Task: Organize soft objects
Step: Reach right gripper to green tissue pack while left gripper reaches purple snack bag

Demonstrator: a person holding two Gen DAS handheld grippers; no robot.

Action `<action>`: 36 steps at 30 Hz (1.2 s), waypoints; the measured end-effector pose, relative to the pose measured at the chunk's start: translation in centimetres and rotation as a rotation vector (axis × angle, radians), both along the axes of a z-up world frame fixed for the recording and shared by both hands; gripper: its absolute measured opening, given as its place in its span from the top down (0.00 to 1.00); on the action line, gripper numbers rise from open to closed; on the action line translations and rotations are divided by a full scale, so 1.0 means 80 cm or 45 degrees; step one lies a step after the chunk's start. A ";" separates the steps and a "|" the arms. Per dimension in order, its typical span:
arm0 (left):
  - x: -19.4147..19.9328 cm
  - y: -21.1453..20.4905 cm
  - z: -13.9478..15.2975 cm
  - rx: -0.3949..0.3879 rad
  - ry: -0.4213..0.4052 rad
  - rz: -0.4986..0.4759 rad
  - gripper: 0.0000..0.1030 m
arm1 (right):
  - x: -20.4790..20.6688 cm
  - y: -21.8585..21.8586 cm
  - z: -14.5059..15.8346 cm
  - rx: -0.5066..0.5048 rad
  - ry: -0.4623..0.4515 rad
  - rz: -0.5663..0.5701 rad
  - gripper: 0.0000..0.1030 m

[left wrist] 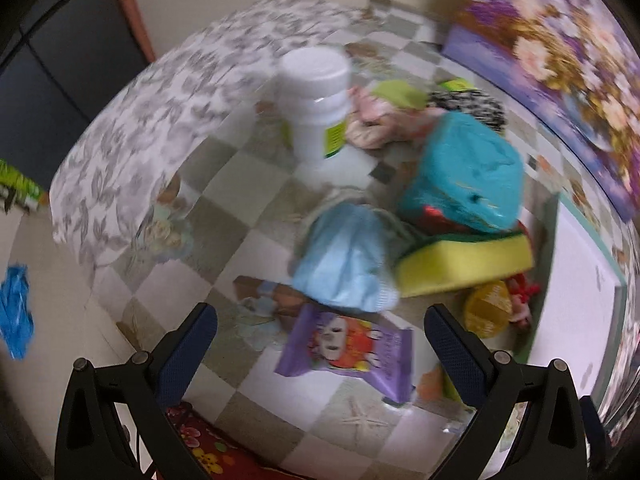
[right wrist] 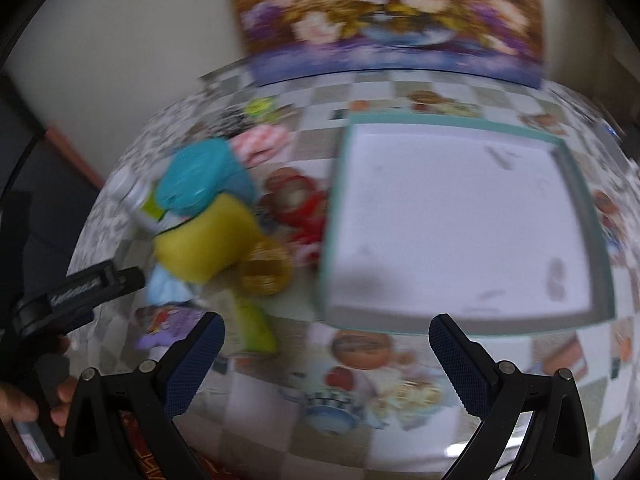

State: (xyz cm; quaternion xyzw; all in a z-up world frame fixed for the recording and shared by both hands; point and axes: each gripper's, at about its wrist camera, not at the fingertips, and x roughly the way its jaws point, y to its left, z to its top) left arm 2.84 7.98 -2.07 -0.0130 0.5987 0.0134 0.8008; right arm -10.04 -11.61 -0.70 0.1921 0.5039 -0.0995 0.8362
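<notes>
So we've got both grippers up over a table with a checkered cloth [left wrist: 256,248], and it's a proper mess down there. Our left gripper [left wrist: 320,332] has its jaws wide apart with nothing in them, hanging right above a purple wipes packet [left wrist: 348,348]. Just past that lies a light blue face mask [left wrist: 344,260], touching a yellow sponge [left wrist: 464,264] with a green scrub side. A teal bundle [left wrist: 464,176] sits on top of the sponge. Behind those there's a pinkish cloth [left wrist: 372,120], something lime green and a black-and-white patterned thing, too blurry to call. A white bottle [left wrist: 316,100] with a green label stands upright right in the middle of it all, just beside the soft pile. Squeezed between the sponge and the tray are a gold mesh pouch [left wrist: 490,308] and a small red doll [left wrist: 524,300].

Our right gripper [right wrist: 326,360] is spread open too, empty, hovering near the front edge of the tray [right wrist: 600,240]. That tray is the only container: teal rim, white bottom, and nothing lies in it apart from a few faint marks. All the soft stuff sits to its left, the doll right up against the rim.

A floral painting [right wrist: 384,20] leans on the wall behind. In the right view we catch a hand [right wrist: 24,400] on the other tool at the left edge.
</notes>
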 end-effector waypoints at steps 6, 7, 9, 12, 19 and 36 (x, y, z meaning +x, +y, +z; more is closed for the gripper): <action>0.009 0.015 -0.022 -0.032 0.086 0.037 0.00 | 0.020 0.032 -0.013 0.003 0.019 0.109 0.00; 0.010 0.014 -0.026 -0.033 0.103 0.035 0.00 | 0.023 0.036 -0.017 0.002 0.031 0.120 0.00; 0.011 0.011 -0.032 -0.043 0.129 0.027 0.00 | 0.026 0.041 -0.022 0.007 0.052 0.134 0.01; 0.011 0.007 -0.040 -0.059 0.168 0.014 0.00 | 0.029 0.042 -0.031 0.042 0.082 0.162 0.08; 0.016 0.006 -0.057 -0.039 0.230 0.038 0.00 | 0.033 0.046 -0.038 0.036 0.101 0.184 0.11; 0.021 0.010 -0.118 -0.101 0.359 0.081 0.01 | 0.044 0.057 -0.049 0.015 0.133 0.247 0.31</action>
